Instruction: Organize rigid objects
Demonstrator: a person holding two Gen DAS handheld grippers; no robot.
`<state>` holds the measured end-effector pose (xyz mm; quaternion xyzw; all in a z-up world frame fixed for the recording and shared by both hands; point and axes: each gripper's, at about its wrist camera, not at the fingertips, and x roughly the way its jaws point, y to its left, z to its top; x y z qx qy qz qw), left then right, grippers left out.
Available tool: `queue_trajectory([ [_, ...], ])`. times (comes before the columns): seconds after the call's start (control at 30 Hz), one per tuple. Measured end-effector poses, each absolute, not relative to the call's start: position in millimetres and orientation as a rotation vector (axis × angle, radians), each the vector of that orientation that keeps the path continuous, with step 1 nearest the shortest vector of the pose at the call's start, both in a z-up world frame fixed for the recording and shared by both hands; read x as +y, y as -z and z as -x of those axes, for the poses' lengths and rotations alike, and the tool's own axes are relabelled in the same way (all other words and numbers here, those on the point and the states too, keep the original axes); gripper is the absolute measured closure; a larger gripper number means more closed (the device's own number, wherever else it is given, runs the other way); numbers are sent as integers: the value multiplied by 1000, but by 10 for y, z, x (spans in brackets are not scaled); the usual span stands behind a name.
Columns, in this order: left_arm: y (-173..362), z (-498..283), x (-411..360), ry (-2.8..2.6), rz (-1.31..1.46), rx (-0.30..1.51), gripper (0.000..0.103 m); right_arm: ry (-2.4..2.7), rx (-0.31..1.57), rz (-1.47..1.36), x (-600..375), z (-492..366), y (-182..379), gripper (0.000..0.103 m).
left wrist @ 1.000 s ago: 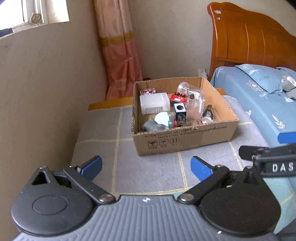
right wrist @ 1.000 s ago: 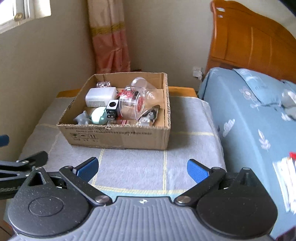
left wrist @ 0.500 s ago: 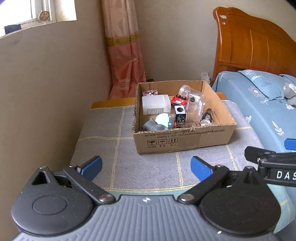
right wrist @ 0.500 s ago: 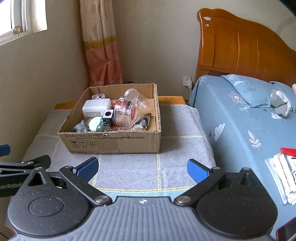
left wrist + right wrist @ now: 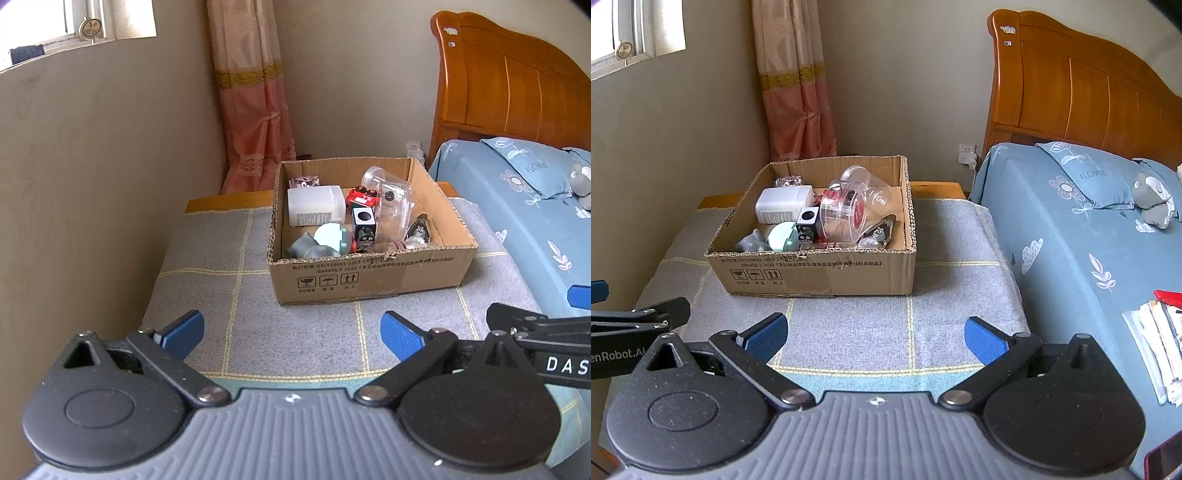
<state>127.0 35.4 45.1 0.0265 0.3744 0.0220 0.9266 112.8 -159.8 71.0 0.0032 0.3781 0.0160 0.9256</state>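
A cardboard box (image 5: 369, 284) (image 5: 820, 275) stands on a grey checked cloth (image 5: 295, 332) (image 5: 871, 332). It holds a white plastic container (image 5: 314, 205) (image 5: 783, 203), a clear plastic jar (image 5: 395, 206) (image 5: 846, 210), a black cube (image 5: 364, 221) (image 5: 807, 218), a red toy car (image 5: 364, 195), a mint round object (image 5: 330, 236) (image 5: 783, 236) and a grey figure (image 5: 301, 245) (image 5: 751, 242). My left gripper (image 5: 291, 330) is open and empty, well short of the box. My right gripper (image 5: 875, 334) is open and empty beside it.
A beige wall (image 5: 92, 184) bounds the left side. A pink curtain (image 5: 251, 110) hangs behind. A bed with blue sheets (image 5: 1089, 240) and wooden headboard (image 5: 1071, 92) lies to the right. Papers (image 5: 1156, 343) lie on the bed. A wall socket (image 5: 967, 153) sits behind.
Both grippers have pulled back and risen away from the box, which looks smaller and farther. Both stay open and empty.
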Motion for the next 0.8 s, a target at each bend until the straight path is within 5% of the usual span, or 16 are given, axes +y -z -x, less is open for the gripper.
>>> queue_trajectory([
  [0.8,-458,-1287,316,-51,-63,775,2,-28,771,-8,-1616,-1137,-720,0],
])
